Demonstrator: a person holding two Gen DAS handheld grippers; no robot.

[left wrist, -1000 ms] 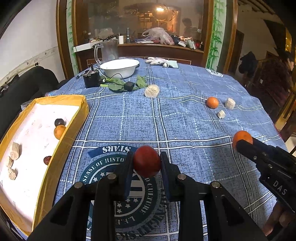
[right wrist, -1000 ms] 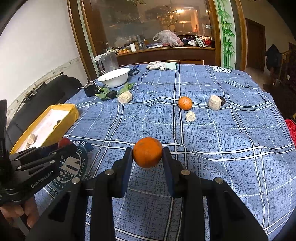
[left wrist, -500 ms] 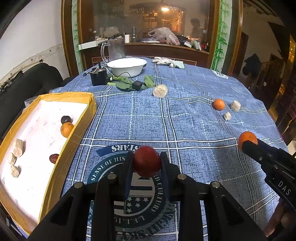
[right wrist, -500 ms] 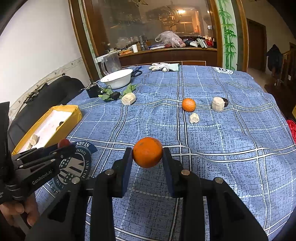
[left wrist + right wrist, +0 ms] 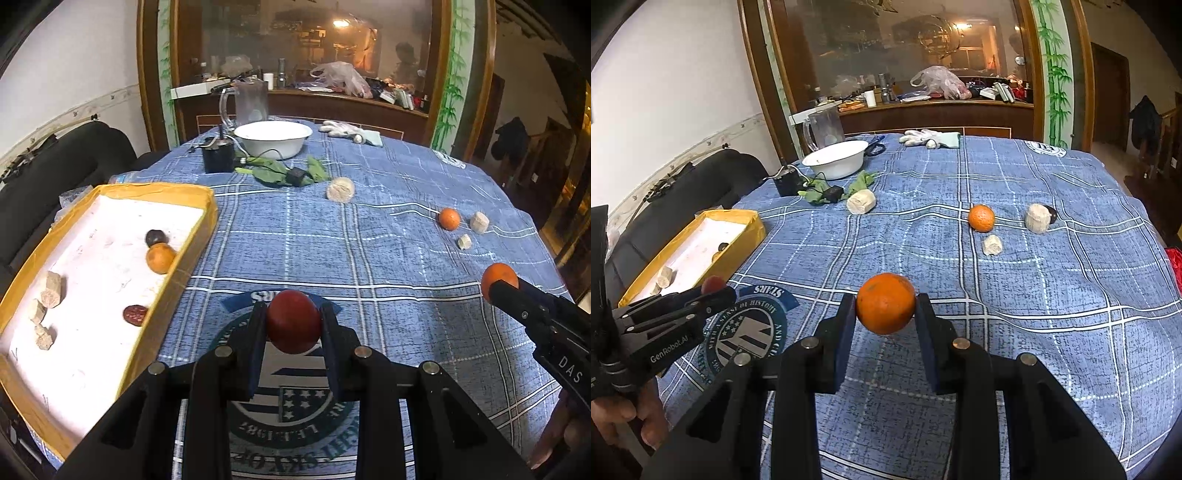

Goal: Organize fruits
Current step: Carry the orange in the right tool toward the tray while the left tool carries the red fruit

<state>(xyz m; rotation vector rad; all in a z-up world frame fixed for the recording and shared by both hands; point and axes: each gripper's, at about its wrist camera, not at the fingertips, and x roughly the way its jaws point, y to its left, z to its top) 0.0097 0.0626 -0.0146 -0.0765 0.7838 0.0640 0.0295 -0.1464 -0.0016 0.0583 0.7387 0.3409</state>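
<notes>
The left tool (image 5: 293, 321) is pinching a red fruit (image 5: 293, 320) between its two fingers, which are closed only as far as the fruit's width allows; the fruit is held above the tabletop (image 5: 369, 229), over the round printed emblem (image 5: 288, 406) on the blue checked cloth. The right tool (image 5: 885, 303) is pinching an orange (image 5: 885, 302) the same way, its fingers pressed against the fruit's sides, lifted clear of the cloth.

To the left of the left tool, close by, lies a yellow-rimmed tray (image 5: 177, 273) with a white floor. Inside it are a second orange (image 5: 160, 257), a dark round fruit (image 5: 156, 237) touching it, a small red-brown fruit (image 5: 135, 315) and three pale chunks (image 5: 53, 293) toward the far side. The tray's near wall stands between the tool and the tray floor.

Ahead and to the right of the right tool, a third orange (image 5: 981, 218) sits on the cloth with a small pale chunk (image 5: 992, 244) just beside it and a bigger pale chunk (image 5: 1038, 218) further right. The stretch of cloth directly in front of both tools is bare. Farther ahead are a white bowl (image 5: 836, 159), green leaves (image 5: 862, 181) and another pale chunk (image 5: 861, 201).
</notes>
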